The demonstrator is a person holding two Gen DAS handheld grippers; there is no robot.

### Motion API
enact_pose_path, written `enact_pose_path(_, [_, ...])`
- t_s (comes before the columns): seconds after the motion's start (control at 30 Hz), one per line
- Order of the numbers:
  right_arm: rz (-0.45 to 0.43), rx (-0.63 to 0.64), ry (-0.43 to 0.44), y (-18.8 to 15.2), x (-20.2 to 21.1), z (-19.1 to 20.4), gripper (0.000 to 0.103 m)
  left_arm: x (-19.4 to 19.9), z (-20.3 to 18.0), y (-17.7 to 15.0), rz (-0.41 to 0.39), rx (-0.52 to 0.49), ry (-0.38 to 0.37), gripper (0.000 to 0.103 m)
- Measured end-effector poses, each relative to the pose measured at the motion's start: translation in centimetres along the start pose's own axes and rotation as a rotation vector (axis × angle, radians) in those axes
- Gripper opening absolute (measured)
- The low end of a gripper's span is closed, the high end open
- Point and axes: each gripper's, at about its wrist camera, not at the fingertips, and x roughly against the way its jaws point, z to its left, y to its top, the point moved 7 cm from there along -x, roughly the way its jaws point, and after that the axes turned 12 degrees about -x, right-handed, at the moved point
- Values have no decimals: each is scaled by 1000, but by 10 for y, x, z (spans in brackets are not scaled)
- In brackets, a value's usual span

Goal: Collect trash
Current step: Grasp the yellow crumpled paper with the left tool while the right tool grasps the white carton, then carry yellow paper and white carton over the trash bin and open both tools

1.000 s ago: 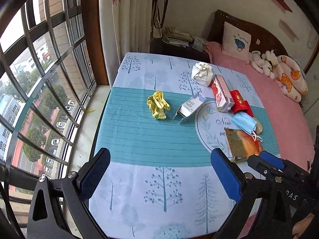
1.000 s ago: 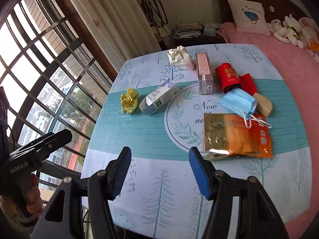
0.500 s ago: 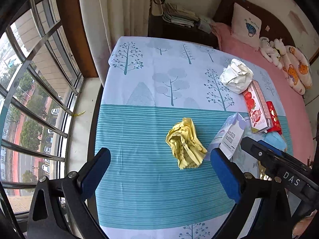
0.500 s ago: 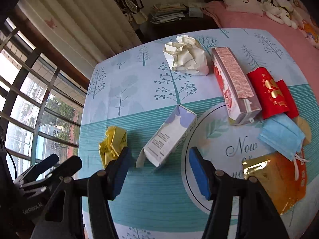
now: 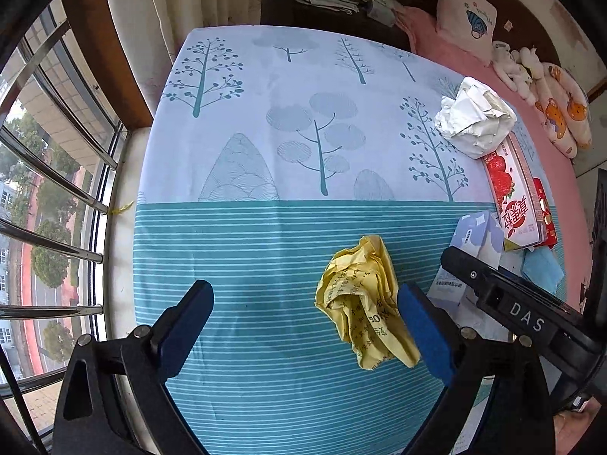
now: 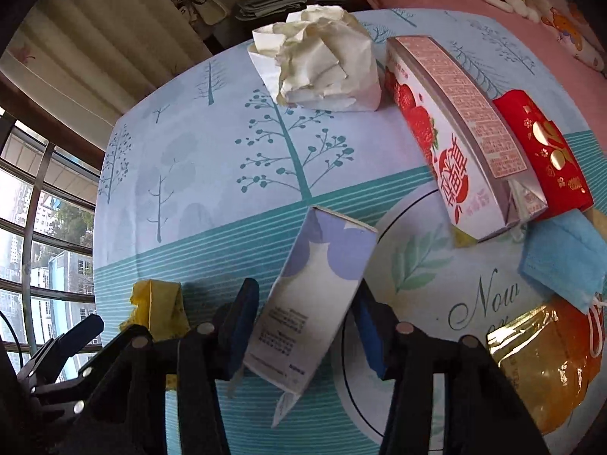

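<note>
Yellow crumpled wrapper and a pale purple carton lie on a tree-print tablecloth, one gripper over each.

Left wrist view: the left gripper is spread wide; the wrapper sits between its fingers, against the right one. Right wrist view: the right gripper, jaws just closing, straddles the carton, whose long axis runs away from the camera; pad contact is unclear, its near end partly hidden.

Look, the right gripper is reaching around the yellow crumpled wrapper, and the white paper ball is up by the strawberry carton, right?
Not quite. In the right wrist view the right gripper has its jaws, just closing, around the purple-and-white carton. The yellow crumpled wrapper sits between the left gripper's jaws. The white paper ball does sit by the strawberry carton.
</note>
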Motion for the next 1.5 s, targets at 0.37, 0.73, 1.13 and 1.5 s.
enact_pose_path(0.37, [52,-7,19,-19,14,-23,40,-20,-21,7,36,1,-116,51])
enact_pose_path(0.73, [-6,92,67,-41,67,-38,39,2,-55,-5,-7,-82,-71,26])
enact_pose_path(1.13, [-84,222,130,-98,120,-76,39,83,-112,-85,-106,-108,-42,26])
enact_pose_path(1.5, [-96,304,218,-175,166,-160,39,160,-193,-189,-212,-106,28,26])
